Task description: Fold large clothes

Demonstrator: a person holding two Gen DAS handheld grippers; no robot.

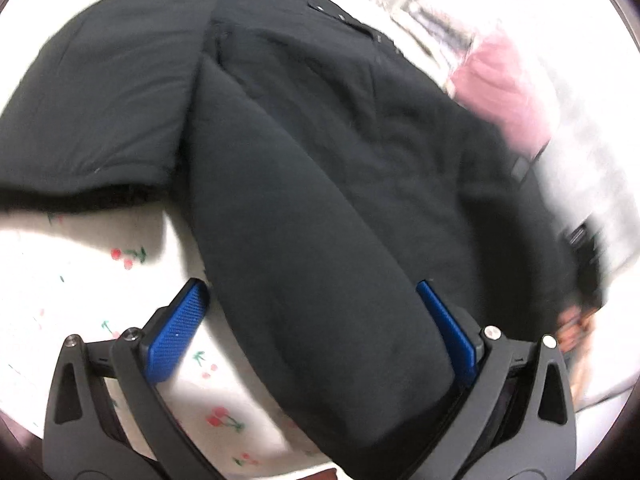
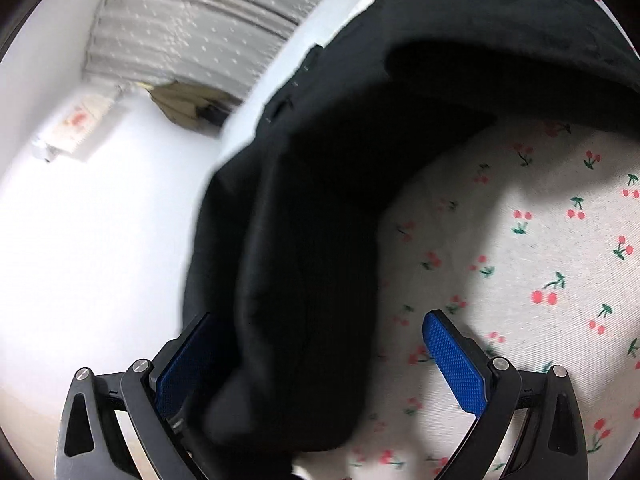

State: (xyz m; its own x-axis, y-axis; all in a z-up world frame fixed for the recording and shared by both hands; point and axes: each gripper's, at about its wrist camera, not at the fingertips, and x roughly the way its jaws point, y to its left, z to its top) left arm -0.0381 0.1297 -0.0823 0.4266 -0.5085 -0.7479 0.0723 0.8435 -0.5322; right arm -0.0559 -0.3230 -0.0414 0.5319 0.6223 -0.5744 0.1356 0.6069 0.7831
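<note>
A large black padded jacket [image 1: 320, 128] lies on a white bedsheet with a cherry print [image 1: 80, 272]. One sleeve [image 1: 320, 280] is folded down across the body and runs between the blue pads of my left gripper [image 1: 312, 300], whose jaws stand wide apart around it. In the right wrist view another part of the jacket [image 2: 304, 280] hangs between the pads of my right gripper [image 2: 320, 332], also wide open, with the fabric resting against the left pad [image 2: 188, 360]. The cherry sheet [image 2: 520, 260] shows to the right.
A pink cloth [image 1: 504, 88] lies beyond the jacket on the right, blurred. The right wrist view shows a white wall [image 2: 100, 240], a grey dotted curtain [image 2: 192, 20] and a wall socket plate [image 2: 76, 124].
</note>
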